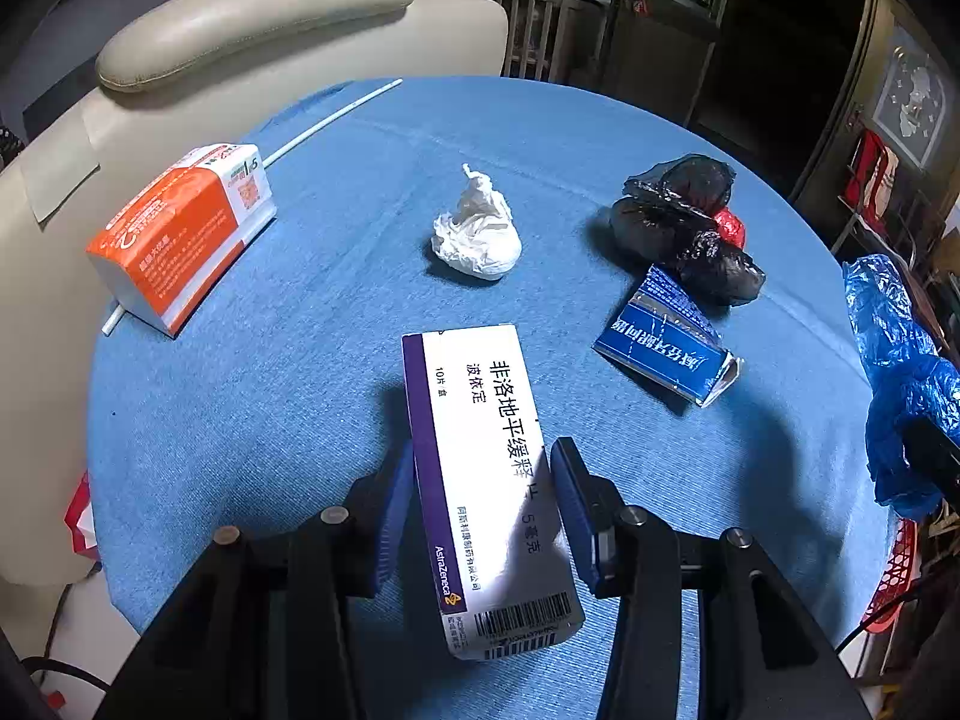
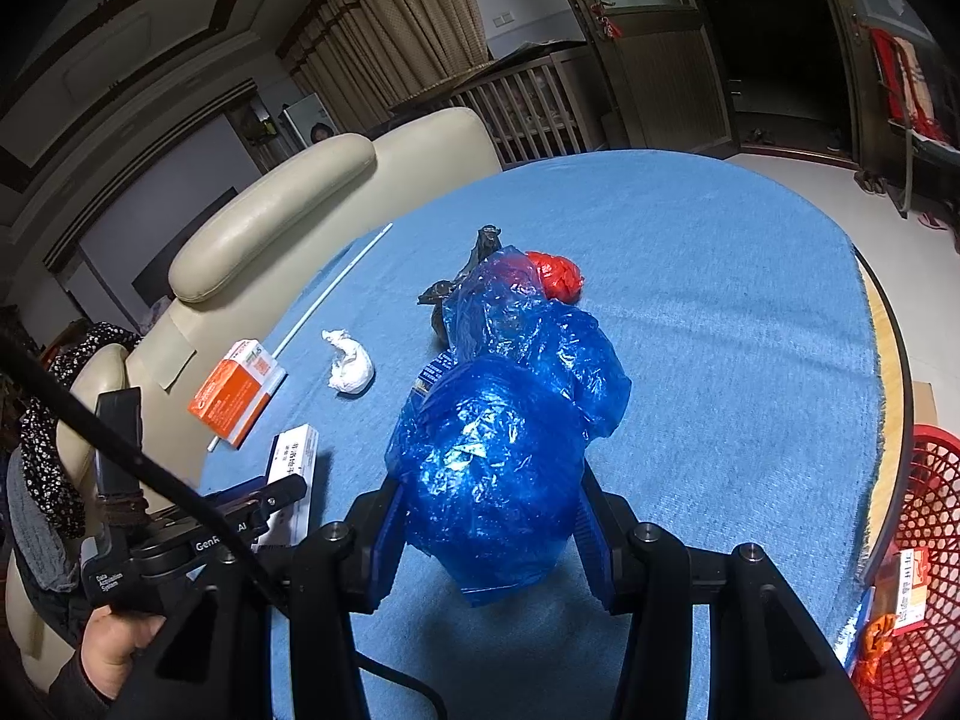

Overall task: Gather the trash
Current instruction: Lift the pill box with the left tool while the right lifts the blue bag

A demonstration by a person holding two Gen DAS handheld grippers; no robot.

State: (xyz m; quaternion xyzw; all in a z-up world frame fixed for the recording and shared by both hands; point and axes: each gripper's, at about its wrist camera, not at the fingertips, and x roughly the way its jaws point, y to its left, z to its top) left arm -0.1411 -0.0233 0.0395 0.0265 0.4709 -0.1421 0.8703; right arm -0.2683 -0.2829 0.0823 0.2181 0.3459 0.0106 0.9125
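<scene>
Round table (image 1: 240,420) under blue cloth, cream sofa (image 1: 252,18) behind; left gripper (image 1: 483,516) grasps white medicine box (image 1: 480,450), right gripper (image 2: 486,516) blue bag (image 2: 498,450).

Bright overhead light, dark room beyond (fisheye-bent edges).

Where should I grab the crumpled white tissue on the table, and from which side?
Probably from above, closing across the wide lower bulge of the tissue. It sits alone on the blue cloth, clear of the orange box and black bag, so both flanks are open. The twisted peak on top looks too thin and floppy to hold.
</scene>
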